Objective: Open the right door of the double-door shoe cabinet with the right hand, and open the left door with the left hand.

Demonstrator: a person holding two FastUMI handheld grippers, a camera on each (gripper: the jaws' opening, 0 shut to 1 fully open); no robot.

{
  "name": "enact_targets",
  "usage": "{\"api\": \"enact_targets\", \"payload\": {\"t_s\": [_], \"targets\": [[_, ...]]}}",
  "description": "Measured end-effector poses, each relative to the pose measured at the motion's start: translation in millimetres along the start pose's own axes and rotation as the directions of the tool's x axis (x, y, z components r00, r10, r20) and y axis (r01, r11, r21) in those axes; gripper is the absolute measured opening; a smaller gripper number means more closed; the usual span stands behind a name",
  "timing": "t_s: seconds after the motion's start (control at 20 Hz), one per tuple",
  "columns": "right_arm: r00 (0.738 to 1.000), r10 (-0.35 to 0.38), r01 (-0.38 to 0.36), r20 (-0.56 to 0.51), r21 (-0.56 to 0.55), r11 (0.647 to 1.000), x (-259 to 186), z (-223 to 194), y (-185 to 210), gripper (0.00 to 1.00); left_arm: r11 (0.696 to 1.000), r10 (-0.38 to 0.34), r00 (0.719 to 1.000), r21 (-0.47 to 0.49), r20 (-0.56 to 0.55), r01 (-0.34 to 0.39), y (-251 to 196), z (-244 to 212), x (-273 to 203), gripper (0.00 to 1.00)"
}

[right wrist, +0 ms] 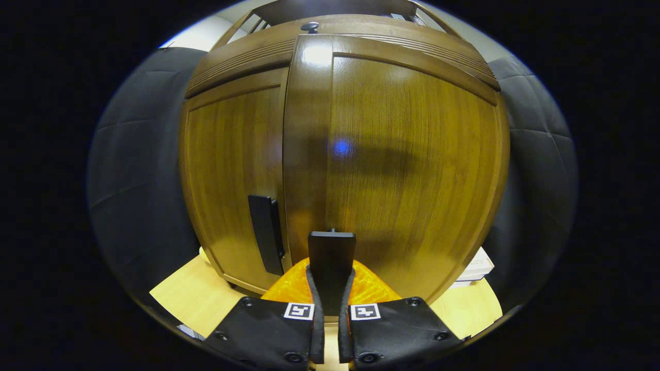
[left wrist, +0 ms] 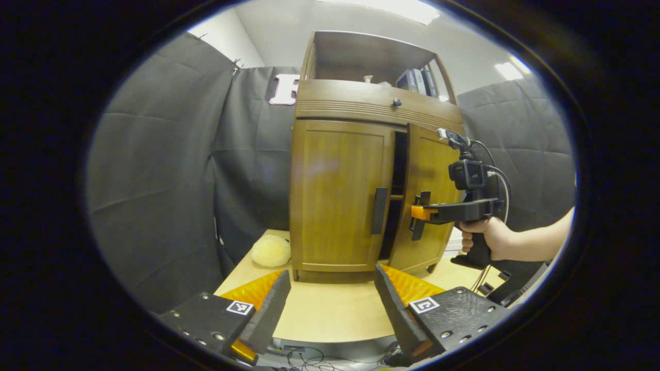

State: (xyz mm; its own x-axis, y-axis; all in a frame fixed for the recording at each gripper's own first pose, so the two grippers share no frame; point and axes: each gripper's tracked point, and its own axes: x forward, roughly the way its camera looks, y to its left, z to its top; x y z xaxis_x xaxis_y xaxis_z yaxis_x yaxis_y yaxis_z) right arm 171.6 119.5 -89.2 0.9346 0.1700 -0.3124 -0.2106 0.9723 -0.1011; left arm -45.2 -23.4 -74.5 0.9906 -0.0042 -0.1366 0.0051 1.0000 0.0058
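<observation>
A brown wooden shoe cabinet [left wrist: 350,103] stands on a light table. Its left door [left wrist: 337,196] is closed, with a black vertical handle [left wrist: 379,210]. Its right door [left wrist: 425,201] is swung partly outward, leaving a dark gap. In the left gripper view a hand holds my right gripper [left wrist: 420,212] shut on the right door's black handle [left wrist: 416,221]. The right gripper view has that gripper [right wrist: 331,281] clamped on the handle [right wrist: 331,257], with the door panel [right wrist: 407,170] close ahead. My left gripper [left wrist: 330,304] hangs open in front of the cabinet, well short of the left handle.
A pale yellow fluffy ball [left wrist: 271,251] lies on the table [left wrist: 330,314] left of the cabinet. Books [left wrist: 416,81] stand on the cabinet's open top shelf, above a drawer knob [left wrist: 396,102]. Black cloth walls surround the booth. Cables hang below the table's front edge.
</observation>
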Motion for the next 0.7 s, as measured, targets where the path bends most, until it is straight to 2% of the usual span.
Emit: {"api": "enact_targets", "payload": {"t_s": [0.1, 0.2, 0.25, 0.4, 0.45, 0.6, 0.7], "targets": [[1.000, 0.015, -0.015, 0.001, 0.009, 1.000, -3.6, 0.6, 0.2, 0.09, 1.000, -0.017, 1.000, -0.021, 0.004, 0.017, -6.4, -2.5, 9.6, 0.96], [0.999, 0.042, -0.042, 0.006, 0.002, 0.999, -9.2, 3.9, -0.5, 0.15, 1.000, -0.002, 1.000, -0.026, 0.007, 0.002, -14.2, -1.4, 20.4, 0.96], [0.998, 0.056, -0.056, 0.009, -0.001, 0.998, -12.5, 4.8, -1.7, 0.10, 0.999, 0.002, 1.000, -0.032, 0.010, -0.001, -17.8, 1.0, 26.8, 0.96], [0.994, 0.104, -0.104, 0.015, -0.011, 0.994, -32.4, -4.9, -6.8, 0.09, 0.997, -0.003, 1.000, -0.074, 0.019, 0.004, -34.0, 16.5, 51.0, 0.96], [0.992, 0.123, -0.123, 0.011, -0.010, 0.992, -38.0, -7.6, -9.0, 0.12, 0.996, -0.001, 1.000, -0.086, 0.022, 0.003, -39.1, 19.7, 55.4, 0.96], [0.985, 0.171, -0.171, 0.015, -0.011, 0.985, -49.9, -12.9, -12.8, 0.09, 0.995, 0.004, 0.999, -0.099, 0.053, 0.001, -45.3, 34.9, 75.0, 0.95], [0.980, 0.199, -0.199, 0.019, -0.015, 0.980, -61.6, -14.8, -17.9, 0.12, 0.996, 0.055, 0.997, -0.079, 0.061, -0.050, -38.2, 43.6, 87.6, 0.95]]}}
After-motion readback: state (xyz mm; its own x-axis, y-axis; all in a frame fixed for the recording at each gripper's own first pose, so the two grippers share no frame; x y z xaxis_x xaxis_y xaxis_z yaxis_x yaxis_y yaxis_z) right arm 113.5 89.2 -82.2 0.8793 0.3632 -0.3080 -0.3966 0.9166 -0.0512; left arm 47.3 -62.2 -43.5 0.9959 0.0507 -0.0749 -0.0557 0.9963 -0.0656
